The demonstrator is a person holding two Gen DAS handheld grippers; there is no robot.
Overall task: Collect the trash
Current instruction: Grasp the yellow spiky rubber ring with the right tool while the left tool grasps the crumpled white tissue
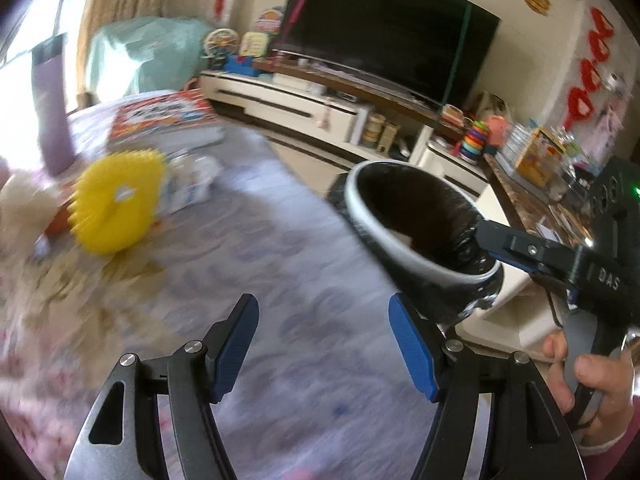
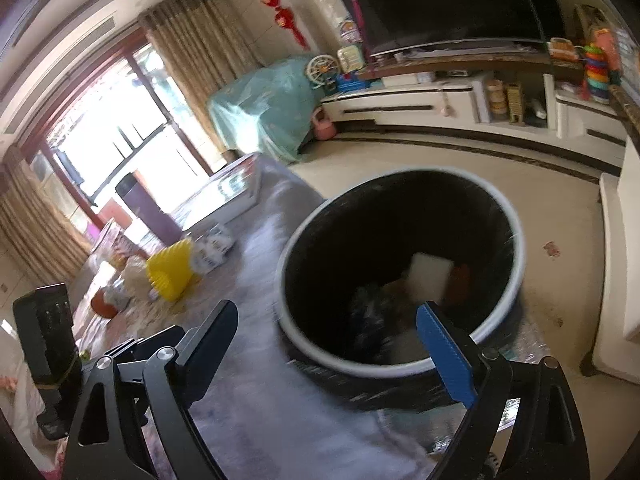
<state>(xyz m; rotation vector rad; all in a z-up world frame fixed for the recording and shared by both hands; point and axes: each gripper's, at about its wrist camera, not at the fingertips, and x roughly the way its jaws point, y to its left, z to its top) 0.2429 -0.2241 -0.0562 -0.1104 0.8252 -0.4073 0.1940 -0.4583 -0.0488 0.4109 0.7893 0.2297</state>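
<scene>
Both grippers stand open and empty: left gripper (image 1: 322, 344) over bare patterned tablecloth (image 1: 280, 240), right gripper (image 2: 332, 344) at the near rim of the white round black-lined bin (image 2: 516, 240). A white paper scrap (image 2: 430, 276) lies inside the bin, just off the table's edge.

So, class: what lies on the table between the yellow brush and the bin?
Nothing: only bare tablecloth between brush and bin, seen in both wrist views.

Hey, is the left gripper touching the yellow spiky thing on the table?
Apart. In the left wrist view the open left gripper shows bare tablecloth between its fingertips and the yellow spiky thing.
</scene>
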